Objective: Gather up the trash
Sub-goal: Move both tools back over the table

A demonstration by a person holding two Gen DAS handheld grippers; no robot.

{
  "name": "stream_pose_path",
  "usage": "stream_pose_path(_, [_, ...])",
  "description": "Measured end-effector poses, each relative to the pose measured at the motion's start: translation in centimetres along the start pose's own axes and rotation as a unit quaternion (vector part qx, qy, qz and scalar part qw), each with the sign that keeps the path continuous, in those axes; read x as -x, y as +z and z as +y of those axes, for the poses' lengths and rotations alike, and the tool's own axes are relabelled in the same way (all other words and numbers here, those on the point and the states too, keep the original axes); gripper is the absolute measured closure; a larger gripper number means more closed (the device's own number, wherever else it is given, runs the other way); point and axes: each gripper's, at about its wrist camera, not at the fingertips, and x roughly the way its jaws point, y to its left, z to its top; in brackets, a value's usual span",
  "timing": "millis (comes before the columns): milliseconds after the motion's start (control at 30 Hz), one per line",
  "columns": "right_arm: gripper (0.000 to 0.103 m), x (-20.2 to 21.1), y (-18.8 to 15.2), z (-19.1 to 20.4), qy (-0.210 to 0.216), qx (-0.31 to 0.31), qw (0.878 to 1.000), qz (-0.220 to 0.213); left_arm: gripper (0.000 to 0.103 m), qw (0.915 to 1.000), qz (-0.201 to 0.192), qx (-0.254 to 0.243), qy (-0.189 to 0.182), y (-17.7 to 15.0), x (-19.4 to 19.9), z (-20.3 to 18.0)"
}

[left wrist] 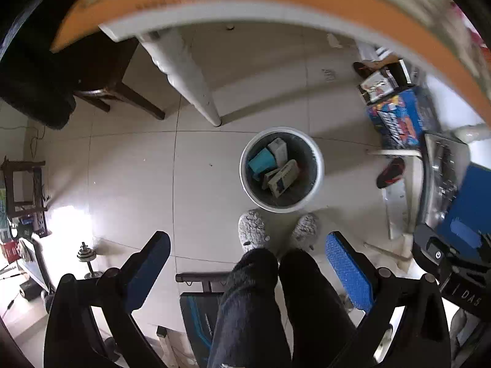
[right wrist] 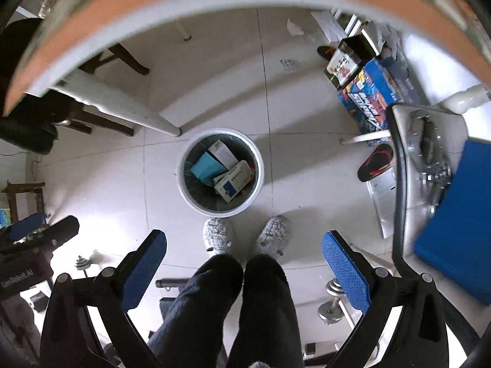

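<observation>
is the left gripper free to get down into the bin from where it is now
Probably yes: the left gripper is open and empty, the trash bin stands uncovered on the floor below it, and nothing lies between; the person's slippers stand just beside it.

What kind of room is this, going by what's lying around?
Most likely a lived-in room at home, used partly for storage. A white bin holding discarded boxes stands on a tiled floor, slippered feet beside it, with dumbbells and stacked cartons nearby.
</observation>
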Motion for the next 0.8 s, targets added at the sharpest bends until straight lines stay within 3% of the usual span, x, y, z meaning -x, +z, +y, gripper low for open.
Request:
stream_pose_path(267, [0.000,9.9,-0.8,0.9,0.022,-0.030,0.999,-0.020,0.000,0.9991,-0.040,-0.014,-0.006,0.5,7.7,0.6])
stream_pose_path(433, [0.000,14.5,1.7,1.0,0.053,-0.060,0.996,-0.049,0.000,0.9958,-0.091,0.001,-0.010,4.7,12.3,0.6])
stream_pose_path(600, [0.000,18.1,7.6,0.4,0.072,-0.076,0.991,-0.084,0.000,0.9896,-0.143,-0.013,0.016,11.0,15.7,-1.6])
stream_pose_path(800, [0.000,21.1,19.6,-3.8,0.044,-0.058,0.992,-0.100,0.000,0.9809,-0.180,-0.031,0.067,21.3,16.8,-7.4])
